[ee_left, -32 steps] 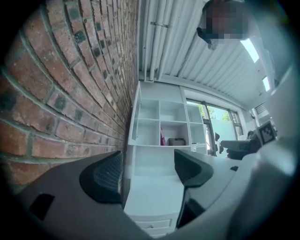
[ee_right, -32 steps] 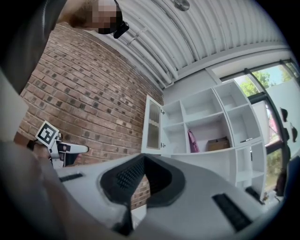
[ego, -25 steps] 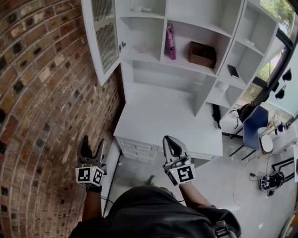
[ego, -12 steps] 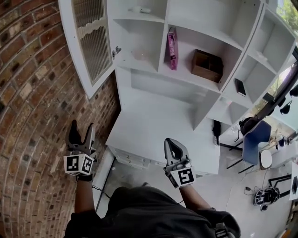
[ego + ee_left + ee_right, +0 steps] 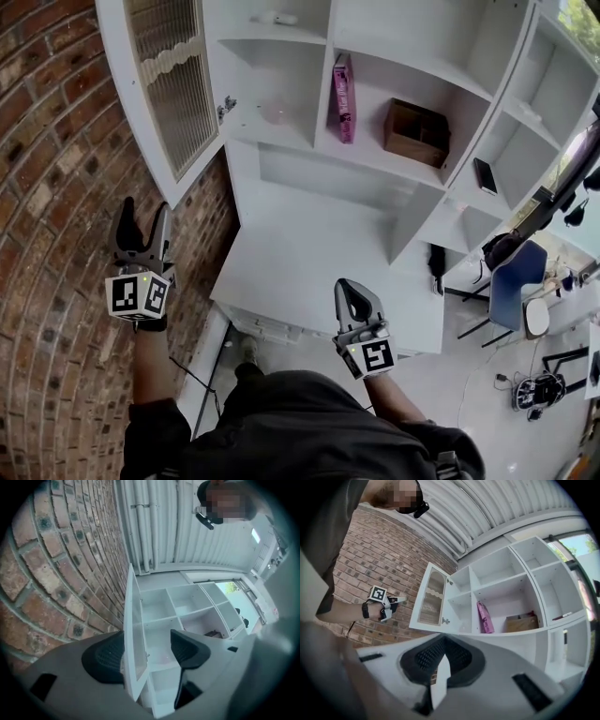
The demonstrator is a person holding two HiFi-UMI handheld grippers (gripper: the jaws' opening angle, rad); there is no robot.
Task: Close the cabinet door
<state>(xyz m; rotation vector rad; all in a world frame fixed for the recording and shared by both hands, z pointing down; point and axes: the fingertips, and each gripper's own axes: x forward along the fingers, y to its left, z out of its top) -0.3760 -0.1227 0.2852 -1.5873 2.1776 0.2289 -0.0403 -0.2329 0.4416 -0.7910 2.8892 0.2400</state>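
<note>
Left gripper (image 5: 143, 217): your fingers (image 5: 187, 649) stand apart and are closing. Nothing sits between the pads; the door edge shows only beyond them. The gripper is held below the cabinet door (image 5: 159, 89), apart from it, beside the brick wall (image 5: 56, 187).

Right gripper (image 5: 352, 292): jaws pressed together, empty, near the desk's (image 5: 309, 253) front edge.

Door: white frame, ribbed pane with a scalloped band, swung wide open at the left end of the shelves (image 5: 361, 150).
</note>
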